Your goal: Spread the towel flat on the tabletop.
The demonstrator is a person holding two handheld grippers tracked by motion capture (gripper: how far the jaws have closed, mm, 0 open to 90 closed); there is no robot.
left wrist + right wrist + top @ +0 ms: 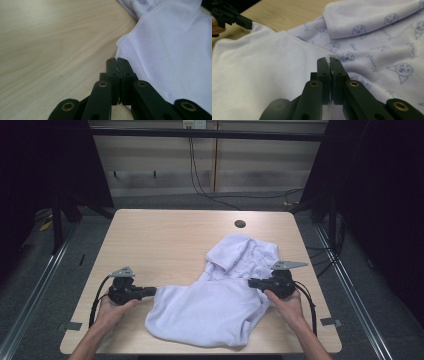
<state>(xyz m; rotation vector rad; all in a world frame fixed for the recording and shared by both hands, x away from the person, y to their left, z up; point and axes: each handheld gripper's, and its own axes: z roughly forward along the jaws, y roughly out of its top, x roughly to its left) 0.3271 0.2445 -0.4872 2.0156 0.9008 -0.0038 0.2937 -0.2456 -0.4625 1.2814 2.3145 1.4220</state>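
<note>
My left gripper [117, 61] has its jaws pinched together on a corner of the white cloth [175, 50]; in the left gripper view a sliver of fabric shows between the tips, low in the middle of the frame. In the high view that gripper [152, 291] sits at the lower left, pointing right at the cloth's left corner. My right gripper [329, 60] is likewise clamped on the cloth's hem, with a tuft of white fabric caught between its tips at the centre of the right gripper view. In the high view it [251, 282] lies at the lower right, pointing left into the fabric.

Between the two grippers the cloth [205, 312] spreads plain and pale across the lower middle of the wooden surface [165, 235]. Its printed side, with small cartoon faces [402, 68], bunches toward the upper right. A round dark hole [240, 224] marks the surface beyond it.
</note>
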